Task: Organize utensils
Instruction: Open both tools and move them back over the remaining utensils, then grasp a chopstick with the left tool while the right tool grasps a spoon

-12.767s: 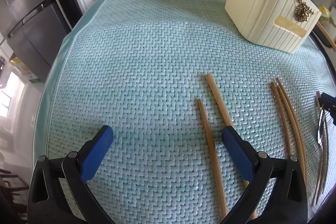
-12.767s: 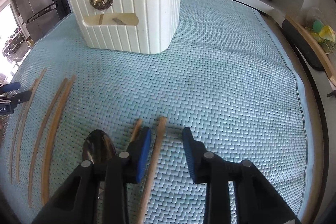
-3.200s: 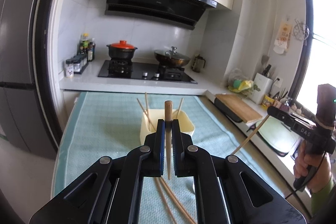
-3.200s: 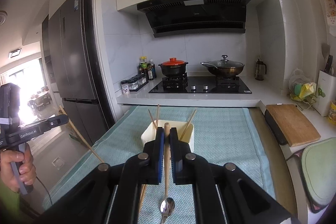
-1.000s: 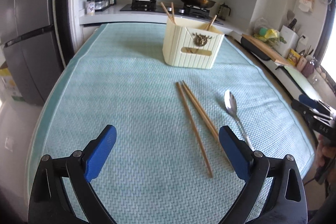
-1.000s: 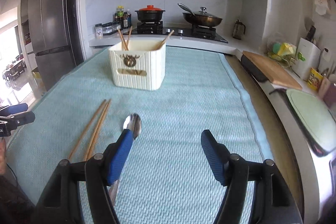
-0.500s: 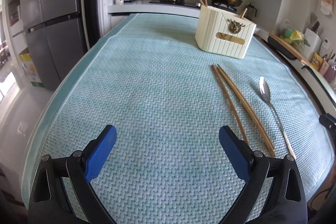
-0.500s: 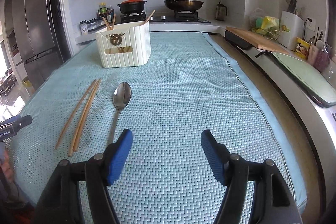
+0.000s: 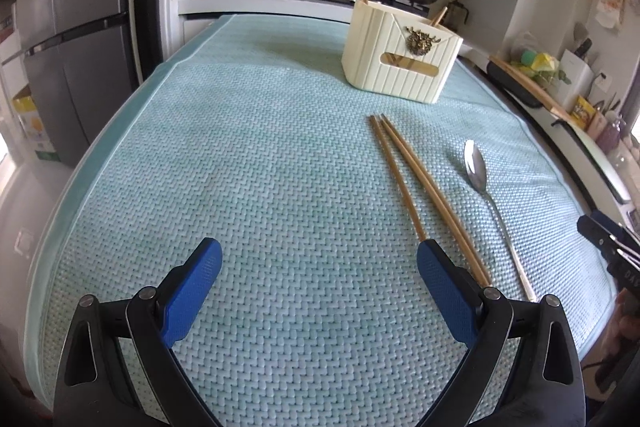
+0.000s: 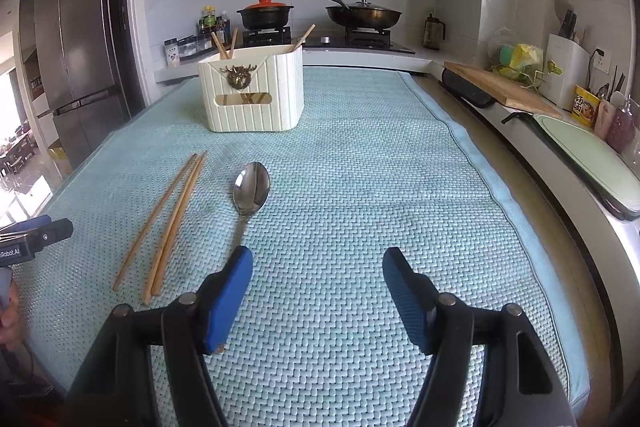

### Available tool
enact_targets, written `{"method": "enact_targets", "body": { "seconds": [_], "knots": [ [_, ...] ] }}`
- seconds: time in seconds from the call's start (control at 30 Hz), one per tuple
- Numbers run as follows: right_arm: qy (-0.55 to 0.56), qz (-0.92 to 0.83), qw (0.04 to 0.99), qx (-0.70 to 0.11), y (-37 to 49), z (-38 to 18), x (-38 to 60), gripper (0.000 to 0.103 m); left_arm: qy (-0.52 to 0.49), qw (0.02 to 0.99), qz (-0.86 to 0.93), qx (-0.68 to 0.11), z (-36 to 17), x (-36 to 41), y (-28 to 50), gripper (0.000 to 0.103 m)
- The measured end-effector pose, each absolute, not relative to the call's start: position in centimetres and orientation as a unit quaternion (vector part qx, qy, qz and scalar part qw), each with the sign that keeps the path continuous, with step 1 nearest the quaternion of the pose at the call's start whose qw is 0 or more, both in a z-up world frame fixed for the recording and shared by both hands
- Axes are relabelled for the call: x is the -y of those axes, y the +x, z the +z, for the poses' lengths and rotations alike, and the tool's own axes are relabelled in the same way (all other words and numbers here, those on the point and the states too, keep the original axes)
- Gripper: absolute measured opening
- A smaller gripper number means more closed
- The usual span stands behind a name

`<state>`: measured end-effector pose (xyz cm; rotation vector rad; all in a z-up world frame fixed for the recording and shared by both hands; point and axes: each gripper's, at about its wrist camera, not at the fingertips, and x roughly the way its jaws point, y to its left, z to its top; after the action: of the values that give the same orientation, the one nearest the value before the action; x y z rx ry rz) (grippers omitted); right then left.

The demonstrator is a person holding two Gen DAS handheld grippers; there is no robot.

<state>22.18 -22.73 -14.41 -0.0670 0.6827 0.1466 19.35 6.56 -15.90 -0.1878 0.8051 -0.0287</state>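
A cream ribbed utensil holder [image 9: 402, 61] with a brass deer emblem stands at the far end of the teal mat [image 9: 248, 167]; several chopsticks stick out of it. It also shows in the right wrist view [image 10: 252, 93]. Two wooden chopsticks [image 9: 420, 183] lie side by side on the mat, with a metal spoon [image 9: 486, 195] to their right. In the right wrist view the chopsticks [image 10: 168, 219] lie left of the spoon [image 10: 248, 199]. My left gripper [image 9: 320, 267] is open and empty, its right pad beside the chopsticks' near ends. My right gripper [image 10: 318, 275] is open and empty, its left pad over the spoon handle's end.
A fridge [image 9: 68, 35] stands to the left. A stove with a red-lidded pot [image 10: 264, 13] and a pan [image 10: 362, 13] is behind the holder. A cutting board [image 10: 502, 89] and a green tray [image 10: 592, 151] sit on the counter to the right.
Both grippers stay open and empty; 3.2 s ago each was shut on a chopstick. In the last second both views have shifted, and the chopsticks and spoon now lie closer to the pads.
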Motion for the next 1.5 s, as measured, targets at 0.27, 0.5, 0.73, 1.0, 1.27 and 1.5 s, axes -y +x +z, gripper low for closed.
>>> {"method": "enact_targets", "body": {
  "seconds": [0.27,0.5,0.73,1.0,1.27,1.5],
  "knots": [
    [-0.035,0.128,0.917,-0.377,26.1,-15.9,20.6,0.07,-0.085,0.911,-0.01,-0.403,-16.4,-6.4,19.9,0.098],
    [-0.037,0.164,0.887,-0.429,33.4,-18.3,17.1,0.07,-0.085,0.907,0.003,-0.413,-17.0,-7.0,20.0,0.098],
    [-0.076,0.156,0.878,-0.446,37.3,-19.9,13.9,0.067,-0.07,0.904,-0.009,-0.422,-17.1,-6.0,20.9,0.098],
    [-0.093,0.117,0.887,-0.438,36.4,-19.8,16.8,0.047,-0.06,0.899,-0.042,-0.432,-17.2,-3.5,24.7,0.099],
    [-0.097,0.087,0.892,-0.433,34.3,-20.1,19.6,0.047,0.009,0.887,-0.035,-0.461,-19.5,-0.3,28.9,0.099],
    [-0.07,0.085,0.891,-0.441,34.9,-20.0,21.3,0.049,0.016,0.88,-0.023,-0.474,-19.5,-1.1,32.2,0.099]
  ]
}}
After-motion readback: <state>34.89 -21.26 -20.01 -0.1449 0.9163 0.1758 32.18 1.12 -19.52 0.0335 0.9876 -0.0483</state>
